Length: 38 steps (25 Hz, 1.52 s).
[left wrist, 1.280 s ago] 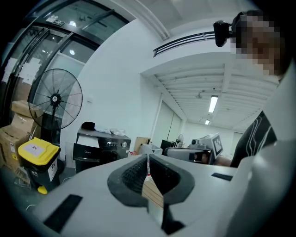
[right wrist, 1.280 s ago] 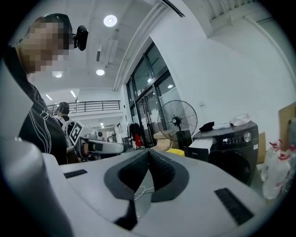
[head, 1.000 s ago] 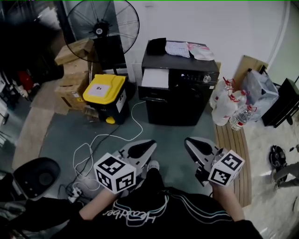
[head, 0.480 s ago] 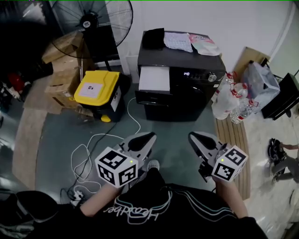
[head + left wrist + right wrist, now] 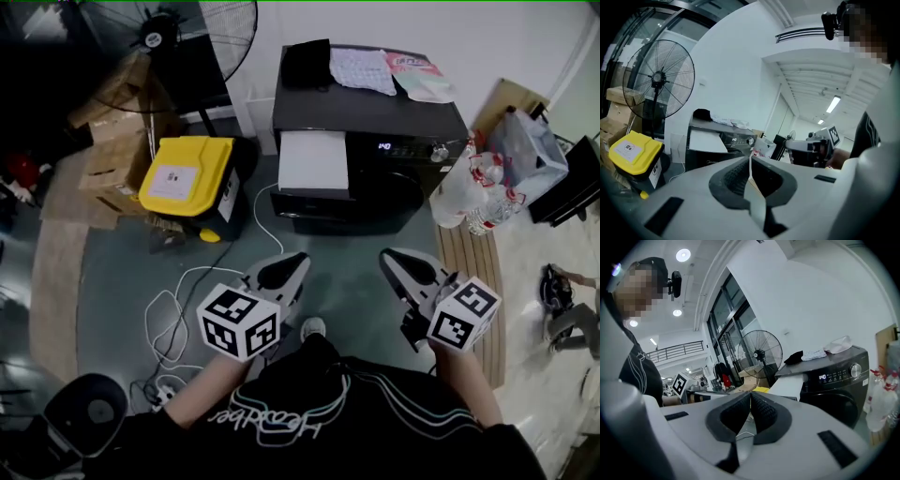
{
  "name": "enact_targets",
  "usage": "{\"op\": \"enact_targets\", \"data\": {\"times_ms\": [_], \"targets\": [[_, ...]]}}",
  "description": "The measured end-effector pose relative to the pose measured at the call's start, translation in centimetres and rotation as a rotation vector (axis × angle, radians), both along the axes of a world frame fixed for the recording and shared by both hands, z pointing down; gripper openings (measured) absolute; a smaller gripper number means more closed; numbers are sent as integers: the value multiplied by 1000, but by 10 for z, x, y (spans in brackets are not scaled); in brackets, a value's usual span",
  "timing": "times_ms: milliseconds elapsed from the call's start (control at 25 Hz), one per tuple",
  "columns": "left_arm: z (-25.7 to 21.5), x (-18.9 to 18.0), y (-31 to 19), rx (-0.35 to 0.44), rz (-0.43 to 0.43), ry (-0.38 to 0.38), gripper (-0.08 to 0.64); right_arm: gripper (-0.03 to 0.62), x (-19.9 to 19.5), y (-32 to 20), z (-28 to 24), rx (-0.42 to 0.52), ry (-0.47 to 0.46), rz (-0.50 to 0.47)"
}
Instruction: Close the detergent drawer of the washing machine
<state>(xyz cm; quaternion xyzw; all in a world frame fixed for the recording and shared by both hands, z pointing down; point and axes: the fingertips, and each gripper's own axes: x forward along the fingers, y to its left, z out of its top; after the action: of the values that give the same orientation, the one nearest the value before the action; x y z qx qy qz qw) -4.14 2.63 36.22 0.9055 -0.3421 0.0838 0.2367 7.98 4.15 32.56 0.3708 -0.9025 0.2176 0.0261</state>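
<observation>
Facing a washing machine point(image 5: 375, 112) whose detergent drawer point(image 5: 313, 160) juts open, the left claw point(image 5: 286, 268) and right claw point(image 5: 395, 263) hover pinched together, empty.

Head view steeply down, gripper views low (sharing washing machine point(image 5: 375, 117))

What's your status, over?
Left gripper and right gripper shut, empty, short of the washing machine. Drawer pulled out. White cable on floor, left.

We count one washing machine point(image 5: 370, 122), one detergent drawer point(image 5: 313, 161), one standing fan point(image 5: 192, 37), one yellow-lidded bin point(image 5: 186, 183), one black bundle point(image 5: 307, 64), and two grippers, the left gripper point(image 5: 281, 274) and the right gripper point(image 5: 401, 267).
</observation>
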Motion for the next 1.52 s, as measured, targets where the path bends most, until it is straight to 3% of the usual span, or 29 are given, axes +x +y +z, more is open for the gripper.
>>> {"op": "enact_targets", "data": {"times_ms": [720,1120,1520], "targets": [[76,-17,-126,-51,10,-91,34,28,2,-85,56,-109,-6,84],[120,-13,-161,-65,17,-168,34,28,13,-104,79,-166,1,126],[136,-11,-178,-85,16,-175,34,28,7,-121,95,-203,-29,121]]}}
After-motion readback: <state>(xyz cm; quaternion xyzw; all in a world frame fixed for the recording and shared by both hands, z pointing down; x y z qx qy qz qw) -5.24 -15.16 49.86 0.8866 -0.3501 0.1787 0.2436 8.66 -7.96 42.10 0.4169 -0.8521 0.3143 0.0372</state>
